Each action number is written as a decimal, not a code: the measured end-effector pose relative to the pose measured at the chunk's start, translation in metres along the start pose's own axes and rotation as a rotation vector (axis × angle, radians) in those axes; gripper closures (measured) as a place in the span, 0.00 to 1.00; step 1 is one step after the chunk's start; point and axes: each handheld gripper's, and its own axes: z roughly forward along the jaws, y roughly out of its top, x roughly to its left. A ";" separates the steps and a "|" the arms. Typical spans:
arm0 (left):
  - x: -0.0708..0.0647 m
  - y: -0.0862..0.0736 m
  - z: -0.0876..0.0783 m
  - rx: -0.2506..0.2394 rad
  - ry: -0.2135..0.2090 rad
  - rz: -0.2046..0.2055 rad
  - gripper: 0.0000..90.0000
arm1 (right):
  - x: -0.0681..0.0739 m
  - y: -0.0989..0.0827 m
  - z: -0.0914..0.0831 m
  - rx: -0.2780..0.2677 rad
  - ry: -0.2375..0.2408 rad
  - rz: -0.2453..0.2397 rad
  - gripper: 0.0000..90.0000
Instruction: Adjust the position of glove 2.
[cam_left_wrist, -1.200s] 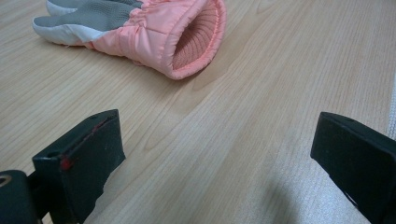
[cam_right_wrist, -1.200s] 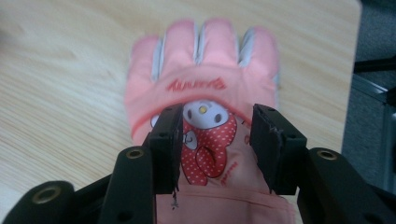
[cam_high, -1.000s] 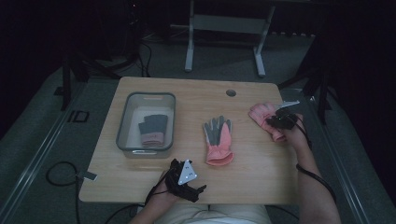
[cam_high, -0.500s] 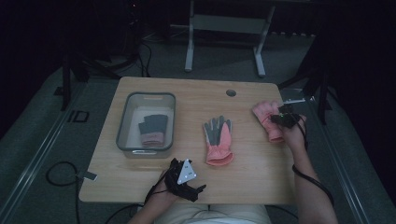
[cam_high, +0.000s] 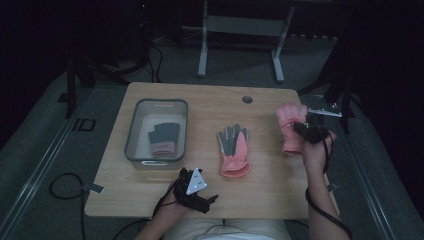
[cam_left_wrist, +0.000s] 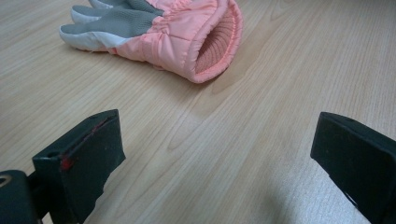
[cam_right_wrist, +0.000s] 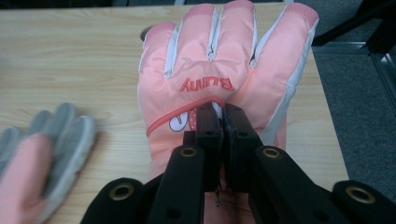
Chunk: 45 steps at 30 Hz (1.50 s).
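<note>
High view: the held pink ski glove (cam_high: 291, 125) sits at the bench's (cam_high: 270, 180) three o'clock edge, its long axis running six to twelve, fingertips toward twelve and cuff toward the person. The right forearm comes up from five o'clock, wrist bent slightly, with the right tool (cam_high: 306, 131) gripping the glove's back. A second pink glove (cam_high: 233, 149) lies grey palm up near the bench's centre, fingers also toward twelve. At nine o'clock a clear plastic bin (cam_high: 136, 131) holds a dark grey glove (cam_high: 163, 140). The left hand rests at the six o'clock edge with the left tool (cam_high: 196, 192) low over the wood.

Left gripper view: the left tool (cam_left_wrist: 219, 154) has its jaws standing wide apart, bare bench between them. The palm-up glove (cam_left_wrist: 159, 32) lies at twelve o'clock, cuff opening facing the camera, fingers pointing away to ten.

Right gripper view: the right tool (cam_right_wrist: 223, 119) has its jaws nearly together, pinching the fabric on the back of the held glove (cam_right_wrist: 219, 60) just below the printed lettering; they closed onto it moments ago. The glove's fingers point to twelve, away from the camera. The other glove (cam_right_wrist: 42, 149) shows blurred at eight o'clock.
</note>
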 end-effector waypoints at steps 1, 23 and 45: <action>0.000 0.000 0.000 -0.001 0.000 0.000 0.02 | 0.003 -0.001 -0.005 -0.002 -0.001 0.004 0.96; 0.001 0.000 0.000 -0.007 -0.012 0.017 0.02 | 0.027 -0.055 -0.011 0.017 -0.072 0.070 0.96; 0.001 0.000 -0.001 -0.005 -0.020 0.016 0.02 | 0.026 -0.069 0.033 0.107 -0.075 0.067 0.84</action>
